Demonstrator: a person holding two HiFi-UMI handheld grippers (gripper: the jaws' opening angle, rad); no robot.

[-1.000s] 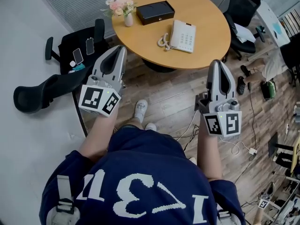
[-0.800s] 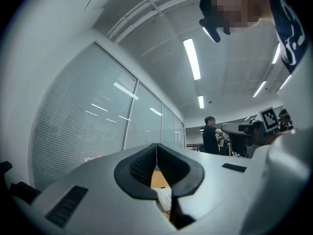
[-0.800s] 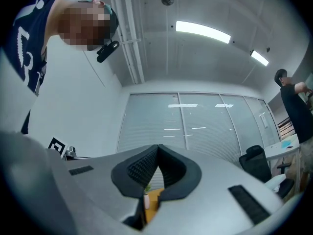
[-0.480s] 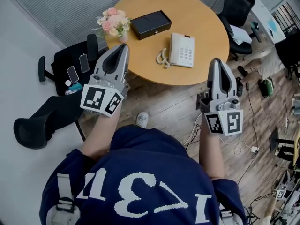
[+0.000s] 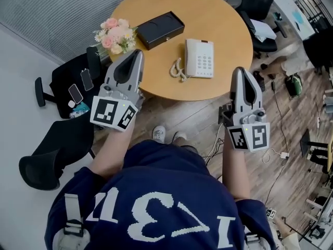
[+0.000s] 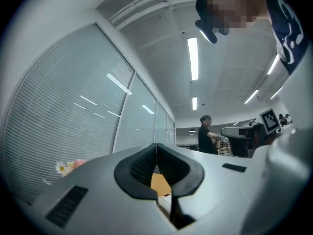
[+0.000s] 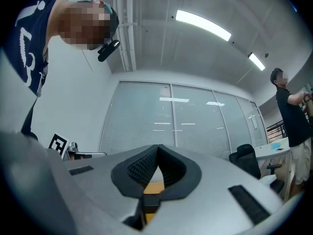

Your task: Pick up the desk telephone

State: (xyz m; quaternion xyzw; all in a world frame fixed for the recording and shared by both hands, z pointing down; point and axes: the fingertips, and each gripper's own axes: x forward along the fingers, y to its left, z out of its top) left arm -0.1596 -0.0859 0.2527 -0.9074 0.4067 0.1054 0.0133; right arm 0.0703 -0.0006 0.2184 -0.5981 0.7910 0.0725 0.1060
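A white desk telephone [image 5: 200, 58] with a coiled cord [image 5: 177, 70] lies on the round wooden table [image 5: 218, 14], near its front edge. My left gripper [image 5: 137, 54] is shut and empty, its tip over the table's front-left edge, left of the phone. My right gripper [image 5: 240, 72] is also shut and empty, just off the table's front-right edge. In the left gripper view the closed jaws [image 6: 156, 146] point slightly upward at the glass wall. In the right gripper view the gripper [image 7: 158, 148] is likewise shut, with a strip of tabletop below.
A black flat box [image 5: 160, 29] and a vase of pink flowers [image 5: 114, 36] stand on the table's left part. Black office chairs stand at the left [image 5: 78, 77] and far right [image 5: 257, 4]. Cables [image 5: 276, 155] trail over the wooden floor. A person [image 6: 205, 133] stands in the distance.
The person has walked toward the table. Both grippers have come nearer its front edge, still shut, and the phone now lies between their tips.
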